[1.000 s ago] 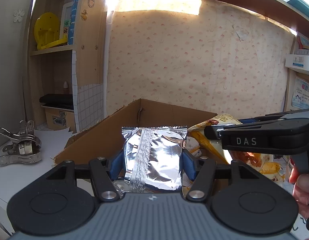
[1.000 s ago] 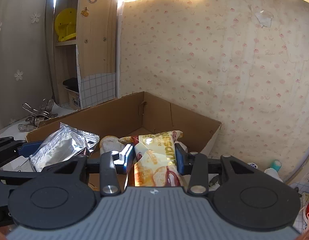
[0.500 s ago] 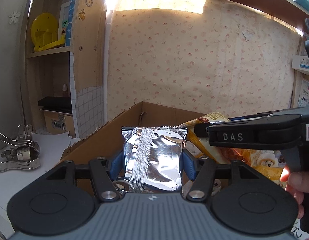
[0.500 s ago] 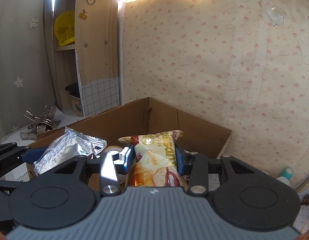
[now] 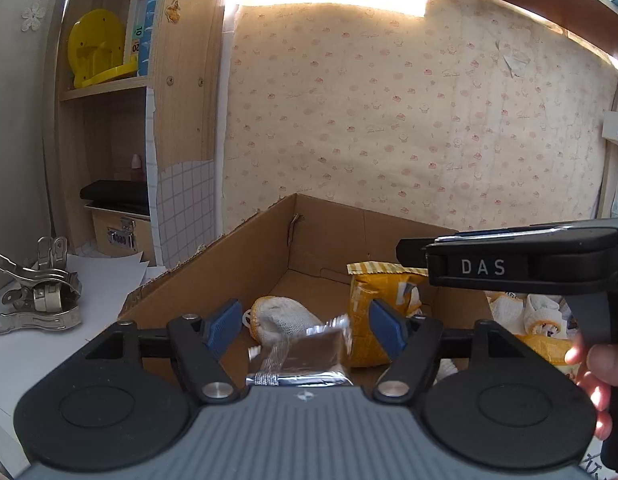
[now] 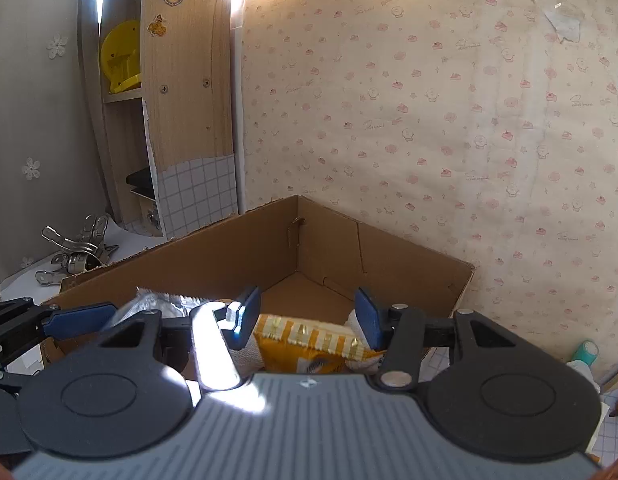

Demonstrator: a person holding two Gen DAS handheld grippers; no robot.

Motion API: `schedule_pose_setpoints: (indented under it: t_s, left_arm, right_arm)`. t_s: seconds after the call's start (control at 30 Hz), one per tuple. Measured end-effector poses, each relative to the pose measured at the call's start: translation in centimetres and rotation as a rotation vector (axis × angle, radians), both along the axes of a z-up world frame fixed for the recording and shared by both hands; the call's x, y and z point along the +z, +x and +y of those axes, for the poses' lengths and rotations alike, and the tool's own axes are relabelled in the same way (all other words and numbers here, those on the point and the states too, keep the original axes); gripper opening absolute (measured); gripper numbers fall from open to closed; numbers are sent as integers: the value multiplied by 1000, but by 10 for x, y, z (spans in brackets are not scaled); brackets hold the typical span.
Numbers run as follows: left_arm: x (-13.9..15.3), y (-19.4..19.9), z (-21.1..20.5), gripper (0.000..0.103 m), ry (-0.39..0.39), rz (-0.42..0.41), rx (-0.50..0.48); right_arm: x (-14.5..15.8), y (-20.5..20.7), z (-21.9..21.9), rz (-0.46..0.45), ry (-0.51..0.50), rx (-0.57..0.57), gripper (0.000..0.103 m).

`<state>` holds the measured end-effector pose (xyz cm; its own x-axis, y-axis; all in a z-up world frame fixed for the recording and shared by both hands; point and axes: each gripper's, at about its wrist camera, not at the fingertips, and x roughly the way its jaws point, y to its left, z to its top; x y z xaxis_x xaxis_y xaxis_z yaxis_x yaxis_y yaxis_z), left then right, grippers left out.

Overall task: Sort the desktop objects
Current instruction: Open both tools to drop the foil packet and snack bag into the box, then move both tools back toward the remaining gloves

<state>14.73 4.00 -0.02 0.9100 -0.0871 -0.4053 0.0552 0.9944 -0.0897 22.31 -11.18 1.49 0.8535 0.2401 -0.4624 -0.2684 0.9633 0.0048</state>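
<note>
A brown cardboard box [image 5: 245, 264] stands against the wall; it also shows in the right wrist view [image 6: 237, 248]. My left gripper [image 5: 305, 322] is open above its near edge. A silver foil packet [image 5: 305, 356] lies loose below the jaws, dropping into the box. My right gripper [image 6: 305, 314] is open over the box. A yellow snack bag [image 6: 309, 346] lies loose beneath it; it also shows in the left wrist view [image 5: 373, 316]. A white knitted item [image 5: 285, 316] lies in the box.
Metal clips [image 5: 37, 292] lie on white paper on the desk to the left. A wooden shelf unit [image 5: 177, 80] with a yellow object [image 5: 97, 52] stands behind. The right gripper's body [image 5: 509, 264] crosses the left wrist view. A teal-capped bottle [image 6: 585, 354] stands right of the box.
Both grippers opened. The silver foil packet left the left jaws and the yellow snack bag left the right jaws; both dropped toward the box.
</note>
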Motion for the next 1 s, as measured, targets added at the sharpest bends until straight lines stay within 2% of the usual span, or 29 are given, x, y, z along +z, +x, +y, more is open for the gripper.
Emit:
schedule_pose_setpoints:
  t_s: [0.47, 0.73, 1.0]
  left_arm:
    - [5, -13, -17, 73, -7, -23, -41]
    - [8, -29, -55, 73, -35, -45, -138]
    - [0, -42, -109, 74, -53, -47, -250]
  right_arm:
    - [17, -41, -49, -81, 4, -84, 51]
    - [14, -78, -110, -97, -11, -223, 52]
    - [-9, -112, -175, -66, 0, -362, 52]
